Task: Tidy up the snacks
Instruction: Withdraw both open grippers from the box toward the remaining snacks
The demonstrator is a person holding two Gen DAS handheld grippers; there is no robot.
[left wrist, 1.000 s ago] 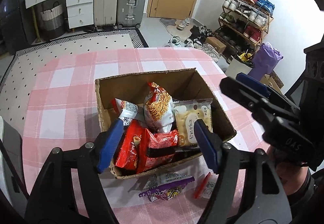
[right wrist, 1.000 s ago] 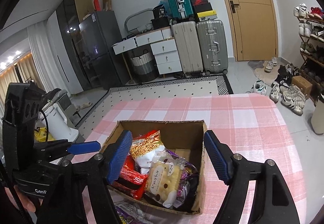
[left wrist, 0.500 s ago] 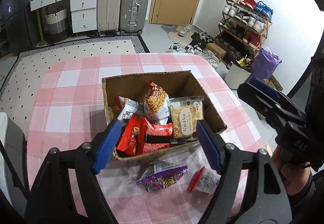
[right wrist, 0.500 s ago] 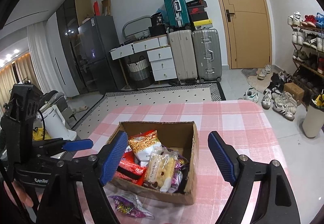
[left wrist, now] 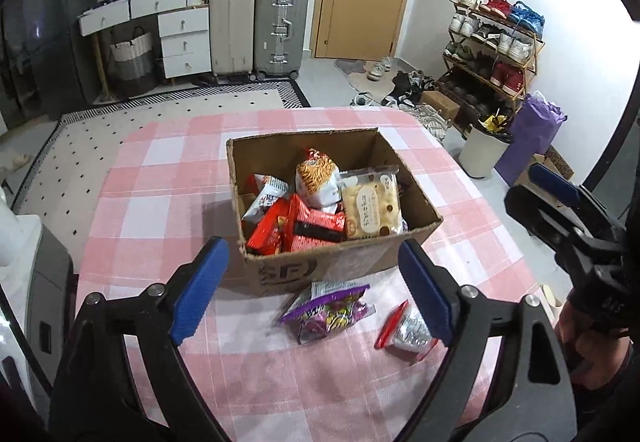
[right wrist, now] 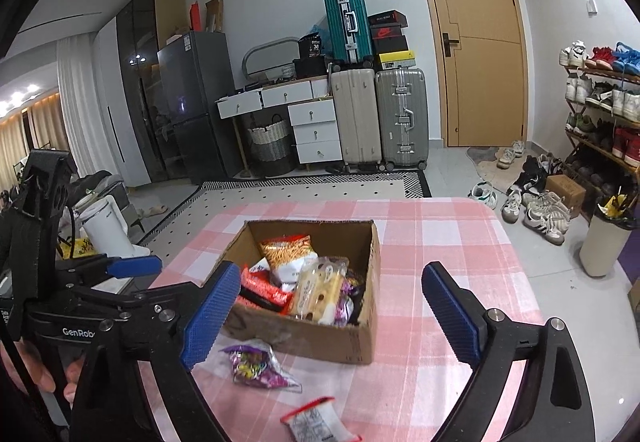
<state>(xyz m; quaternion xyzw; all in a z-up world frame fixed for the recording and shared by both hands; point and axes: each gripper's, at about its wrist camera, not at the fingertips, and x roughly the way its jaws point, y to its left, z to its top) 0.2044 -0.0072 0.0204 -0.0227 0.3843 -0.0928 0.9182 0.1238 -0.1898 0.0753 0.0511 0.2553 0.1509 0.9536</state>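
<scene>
Both claws, left (left wrist: 312, 282) and right (right wrist: 332, 310), are opening, holding nothing. Below them lie a purple packet (left wrist: 328, 312) and a silver packet (left wrist: 406, 332). A careless grab could knock them off the table (left wrist: 160, 182).

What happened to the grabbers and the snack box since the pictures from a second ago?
Both grippers, left and right, pulled back from the cardboard box, their jaws opening with nothing between them. The box, the purple packet and the red-edged packet stayed where they were on the checked tablecloth.
</scene>
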